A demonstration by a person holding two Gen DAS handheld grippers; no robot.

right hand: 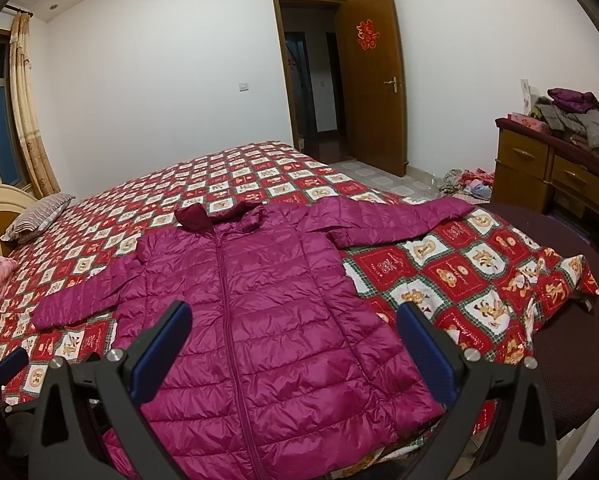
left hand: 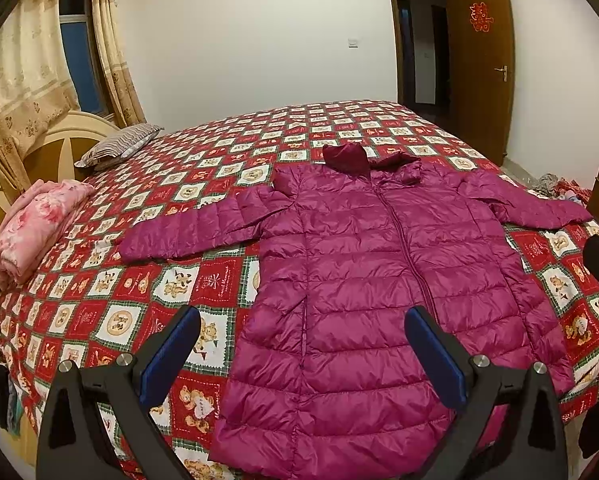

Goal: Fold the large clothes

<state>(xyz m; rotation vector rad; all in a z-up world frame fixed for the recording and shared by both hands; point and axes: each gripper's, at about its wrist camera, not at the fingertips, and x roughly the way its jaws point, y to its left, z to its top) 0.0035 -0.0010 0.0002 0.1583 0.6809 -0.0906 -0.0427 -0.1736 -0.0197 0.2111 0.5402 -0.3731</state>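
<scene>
A magenta quilted puffer jacket (left hand: 363,280) lies flat and zipped on the bed, front up, both sleeves spread sideways, hood at the far end. It also shows in the right wrist view (right hand: 267,312). My left gripper (left hand: 303,344) is open and empty, hovering above the jacket's lower left part near the hem. My right gripper (right hand: 295,340) is open and empty above the jacket's lower right part. The left gripper's blue pad (right hand: 11,362) shows at the left edge of the right wrist view.
The bed (left hand: 99,312) has a red checked bear-print cover. A folded pink blanket (left hand: 35,228) and a striped pillow (left hand: 119,146) lie by the headboard. A wooden dresser (right hand: 555,172) piled with clothes stands right. A door (right hand: 371,80) is open beyond.
</scene>
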